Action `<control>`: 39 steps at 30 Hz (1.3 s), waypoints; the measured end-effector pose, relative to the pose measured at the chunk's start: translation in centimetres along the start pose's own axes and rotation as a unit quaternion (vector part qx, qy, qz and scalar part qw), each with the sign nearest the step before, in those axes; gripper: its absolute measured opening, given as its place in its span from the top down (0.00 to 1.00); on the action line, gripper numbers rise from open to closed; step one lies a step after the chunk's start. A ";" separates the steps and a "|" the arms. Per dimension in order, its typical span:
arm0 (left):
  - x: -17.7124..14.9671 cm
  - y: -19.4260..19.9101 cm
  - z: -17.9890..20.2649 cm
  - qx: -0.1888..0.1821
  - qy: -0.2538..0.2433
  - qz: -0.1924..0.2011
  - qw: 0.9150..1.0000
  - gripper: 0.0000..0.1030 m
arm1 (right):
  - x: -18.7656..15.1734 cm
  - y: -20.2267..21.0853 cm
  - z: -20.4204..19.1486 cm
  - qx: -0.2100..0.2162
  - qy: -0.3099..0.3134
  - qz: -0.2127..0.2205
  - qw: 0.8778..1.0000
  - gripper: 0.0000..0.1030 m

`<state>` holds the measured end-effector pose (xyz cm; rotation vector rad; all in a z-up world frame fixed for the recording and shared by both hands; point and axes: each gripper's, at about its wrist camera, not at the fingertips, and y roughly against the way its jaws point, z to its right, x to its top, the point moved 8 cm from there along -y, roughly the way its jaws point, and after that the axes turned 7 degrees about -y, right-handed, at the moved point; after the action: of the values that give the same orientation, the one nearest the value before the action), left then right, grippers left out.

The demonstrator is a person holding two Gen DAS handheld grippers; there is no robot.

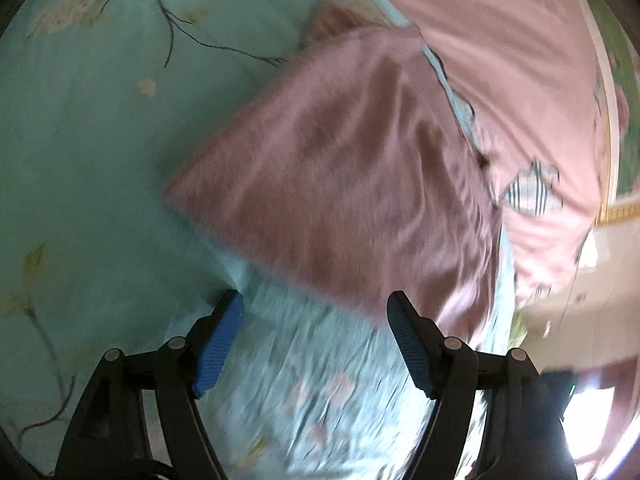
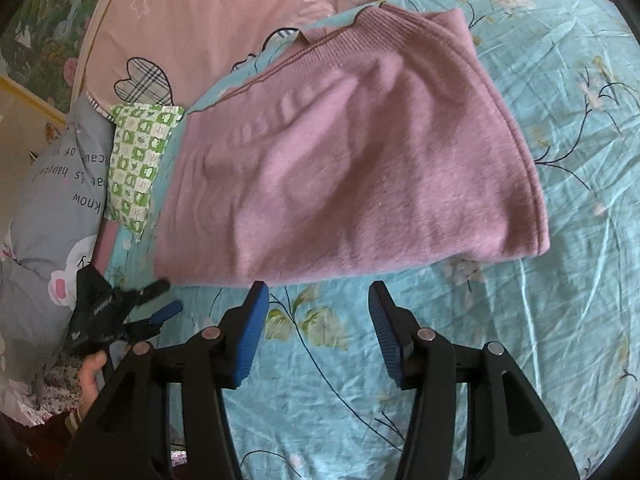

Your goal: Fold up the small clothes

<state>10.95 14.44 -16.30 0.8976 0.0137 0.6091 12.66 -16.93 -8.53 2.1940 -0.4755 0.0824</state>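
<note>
Currently the pink knit garment (image 2: 344,168) lies folded into a compact stack on the blue floral bedsheet (image 2: 560,280), filling the centre of the right wrist view; the main folds appear done, with perhaps a final tidy or another piece remaining. The left tongs (image 1: 316,340) stand wide open, empty, just below the garment's edge. The right tongs (image 2: 318,328) stand partly open, gripping nothing.

You see a turquoise floral bedsheet (image 2: 540,280), a pink quilt (image 2: 224,12) with plaid hearts, a green checked cloth (image 2: 138,168) and a grey printed pillow (image 2: 48,216) beside it.
</note>
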 end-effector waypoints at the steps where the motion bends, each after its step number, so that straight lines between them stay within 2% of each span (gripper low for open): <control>1: 0.5 -0.2 -0.1 -0.002 0.010 0.009 1.000 0.28 | 0.0 -0.1 -0.1 0.001 0.000 -0.001 1.000 0.48; 10: 4.8 -1.2 -0.7 0.002 0.049 0.063 0.997 0.28 | 1.1 -0.2 1.1 0.004 -0.015 -0.002 1.000 0.48; 13: 5.6 -1.3 -0.7 0.013 0.044 0.082 0.996 0.33 | 1.6 -0.2 1.6 0.011 -0.025 -0.004 1.000 0.48; 15: 5.9 -1.4 -0.6 0.020 0.044 0.089 0.995 0.53 | 2.0 -0.2 1.9 0.013 -0.026 -0.003 1.000 0.48; 16: 6.0 -1.5 -0.6 0.016 0.045 0.088 0.995 0.59 | 2.3 -0.2 2.1 0.013 -0.026 -0.002 1.000 0.48; 17: 6.2 -1.7 -0.3 0.007 0.045 0.087 0.995 0.73 | 2.5 -0.2 2.2 0.013 -0.027 -0.001 1.000 0.48; 19: 6.6 -1.6 0.5 0.020 0.029 0.094 0.995 0.79 | 2.9 -0.1 2.6 0.017 -0.032 0.001 0.999 0.48; 21: 7.0 -1.3 2.5 0.032 -0.016 0.099 0.994 0.87 | 3.4 -0.1 2.9 0.023 -0.039 0.003 0.999 0.48; 23: 7.1 -0.9 5.4 0.009 -0.057 0.100 0.993 0.93 | 3.8 0.2 3.1 0.027 -0.040 0.009 0.999 0.48; 26: 6.6 -1.1 11.3 -0.017 -0.146 0.091 0.985 0.93 | 4.5 0.6 3.5 0.033 -0.044 0.021 0.998 0.48; 30: 4.0 -3.2 19.0 -0.053 -0.248 0.059 0.965 0.93 | 5.8 1.1 4.5 0.039 -0.060 0.036 0.997 0.48; 32: 2.2 -4.9 21.6 -0.056 -0.290 0.040 0.955 0.93 | 6.6 1.6 4.9 0.044 -0.069 0.047 0.996 0.48; 36: -1.8 -9.1 24.3 -0.078 -0.329 -0.020 0.941 0.93 | 8.3 2.5 5.6 0.056 -0.080 0.064 0.993 0.48; 39: -4.2 -11.9 24.4 -0.066 -0.354 -0.058 0.931 0.93 | 9.2 2.2 5.9 0.064 -0.087 0.064 0.992 0.48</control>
<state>19.65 -10.99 -10.53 0.9365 -0.6145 0.1461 19.77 -25.55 -8.46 2.3051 -0.7262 -0.0103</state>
